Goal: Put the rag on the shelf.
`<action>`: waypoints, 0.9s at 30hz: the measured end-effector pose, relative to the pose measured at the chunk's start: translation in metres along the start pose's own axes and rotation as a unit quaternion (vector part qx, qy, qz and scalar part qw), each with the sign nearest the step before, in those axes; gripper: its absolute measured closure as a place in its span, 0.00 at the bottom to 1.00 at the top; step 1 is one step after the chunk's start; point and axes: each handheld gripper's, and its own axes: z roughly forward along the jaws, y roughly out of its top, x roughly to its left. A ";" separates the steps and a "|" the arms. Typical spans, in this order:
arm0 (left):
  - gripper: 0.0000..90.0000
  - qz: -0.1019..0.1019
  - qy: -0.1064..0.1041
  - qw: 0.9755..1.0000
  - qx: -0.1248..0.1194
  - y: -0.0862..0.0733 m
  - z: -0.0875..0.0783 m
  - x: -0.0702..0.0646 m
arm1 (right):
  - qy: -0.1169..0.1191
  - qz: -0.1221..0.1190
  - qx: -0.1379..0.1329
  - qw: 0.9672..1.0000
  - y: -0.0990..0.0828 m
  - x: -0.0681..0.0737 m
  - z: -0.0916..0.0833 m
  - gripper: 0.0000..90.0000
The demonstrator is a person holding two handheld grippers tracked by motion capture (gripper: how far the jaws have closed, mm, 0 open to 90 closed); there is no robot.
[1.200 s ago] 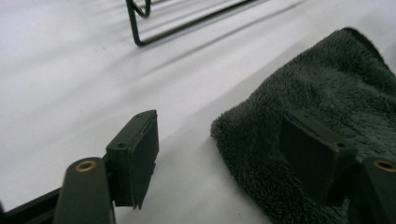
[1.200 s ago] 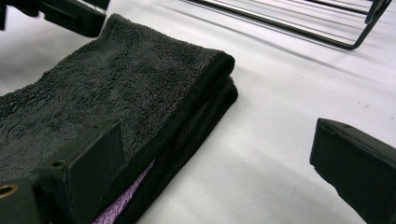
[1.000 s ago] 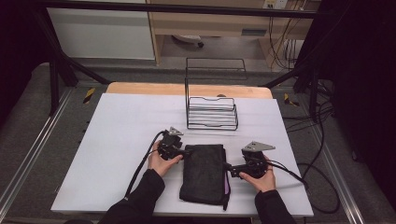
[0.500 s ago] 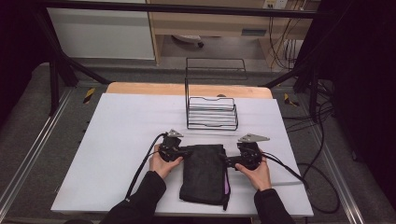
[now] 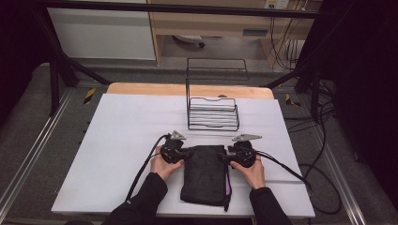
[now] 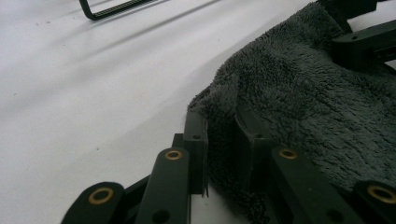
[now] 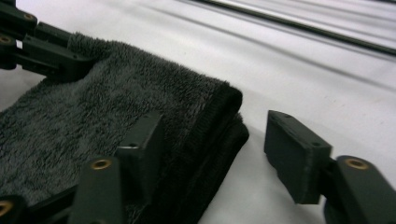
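Right hand-held gripper (image 5: 224,156) has moved up to the folded, fluffy dark-grey towel (image 5: 206,174).

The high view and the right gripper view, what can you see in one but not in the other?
High view alone: the person's hands, the wire rack at the table's far side, and the towel's purple edge. Right gripper view alone: the right gripper up close, jaws wide open astride the towel's folded corner, not yet pinching it. Both: the dark grey towel, the white table, and the left gripper at the towel's other corner.
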 end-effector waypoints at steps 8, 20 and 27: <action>0.84 0.003 -0.004 1.000 0.000 0.000 0.000 0.001 | 0.017 0.026 0.013 0.999 -0.001 0.002 0.001 0.61; 0.87 0.006 -0.005 1.000 -0.001 0.000 -0.001 0.001 | 0.040 0.058 0.025 0.997 -0.001 0.004 0.002 0.81; 0.90 -0.007 -0.012 1.000 -0.006 0.000 -0.003 0.003 | 0.045 0.056 0.022 0.997 0.000 0.003 -0.001 0.86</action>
